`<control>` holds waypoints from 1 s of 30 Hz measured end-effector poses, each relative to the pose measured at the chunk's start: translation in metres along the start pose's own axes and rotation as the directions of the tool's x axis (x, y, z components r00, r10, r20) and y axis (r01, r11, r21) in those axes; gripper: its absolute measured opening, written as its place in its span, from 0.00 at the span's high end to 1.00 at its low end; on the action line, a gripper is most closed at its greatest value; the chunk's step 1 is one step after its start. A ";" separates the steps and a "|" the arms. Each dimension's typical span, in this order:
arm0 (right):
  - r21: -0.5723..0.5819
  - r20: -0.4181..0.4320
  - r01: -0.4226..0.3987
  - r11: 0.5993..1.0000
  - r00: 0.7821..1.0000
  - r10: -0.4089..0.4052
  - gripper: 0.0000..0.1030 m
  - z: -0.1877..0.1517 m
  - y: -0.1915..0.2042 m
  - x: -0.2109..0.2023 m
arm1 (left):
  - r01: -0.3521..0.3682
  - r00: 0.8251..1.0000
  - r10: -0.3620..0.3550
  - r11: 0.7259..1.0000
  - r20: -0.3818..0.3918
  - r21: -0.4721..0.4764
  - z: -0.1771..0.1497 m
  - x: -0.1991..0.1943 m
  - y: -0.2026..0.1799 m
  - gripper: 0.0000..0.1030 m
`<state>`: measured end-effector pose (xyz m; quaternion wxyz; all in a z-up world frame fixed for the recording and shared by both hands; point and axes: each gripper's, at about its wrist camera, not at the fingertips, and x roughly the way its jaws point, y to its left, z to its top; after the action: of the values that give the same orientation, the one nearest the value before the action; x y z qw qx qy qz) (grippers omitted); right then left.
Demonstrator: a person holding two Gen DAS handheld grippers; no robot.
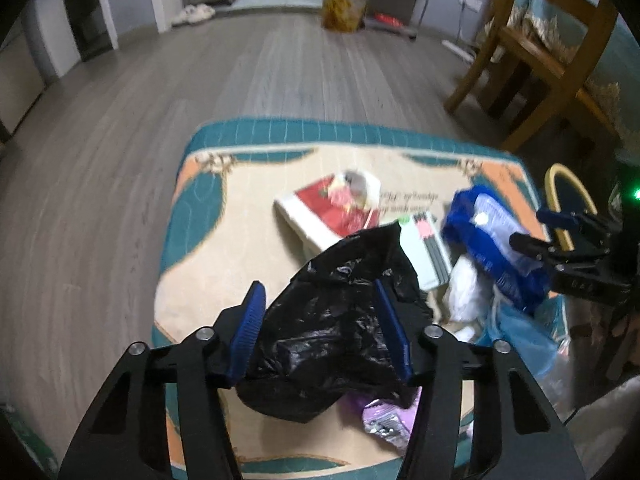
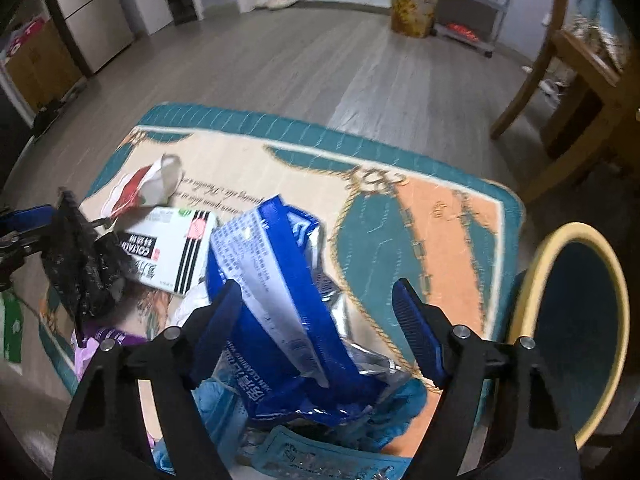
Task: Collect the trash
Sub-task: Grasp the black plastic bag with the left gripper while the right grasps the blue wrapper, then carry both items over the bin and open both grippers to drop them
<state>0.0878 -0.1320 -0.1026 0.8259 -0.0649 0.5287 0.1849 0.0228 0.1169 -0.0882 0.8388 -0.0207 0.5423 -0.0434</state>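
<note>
Two grippers over a heap of trash on a patterned rug [image 1: 208, 216]. Left gripper [image 1: 322, 328] astride a crumpled black plastic bag [image 1: 340, 332]: bag fills the gap between the blue pads, right pad against the plastic, left pad just beside it; firm clench or not, cannot tell. Right gripper [image 2: 320, 328] spread wide around a blue-and-white foil pouch [image 2: 276, 280]: left pad touching the pouch, right pad well clear, so released. Between the two, a white carton with black stripes [image 2: 176, 244]; beyond it a red-and-white wrapper [image 1: 332, 204]; under the bag a purple wrapper [image 1: 384, 420]. Near the right gripper, a round bin with a yellow rim [image 2: 576, 236]. Around the rug, grey wood-look floor [image 1: 240, 80]; wooden chair [image 1: 540, 48] at right, slippers [image 1: 194, 14] far back
</note>
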 end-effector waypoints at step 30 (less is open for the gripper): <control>0.045 0.175 -0.027 0.999 0.984 0.019 0.91 -0.001 -0.017 -0.089 | -0.030 0.965 0.003 0.995 0.264 0.097 0.011 -0.072 -0.029 0.98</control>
<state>0.0601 -0.1694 -0.0252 0.8682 -0.0230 0.4590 0.1870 0.0022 0.0946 -0.0159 0.9037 0.0201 0.4235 -0.0603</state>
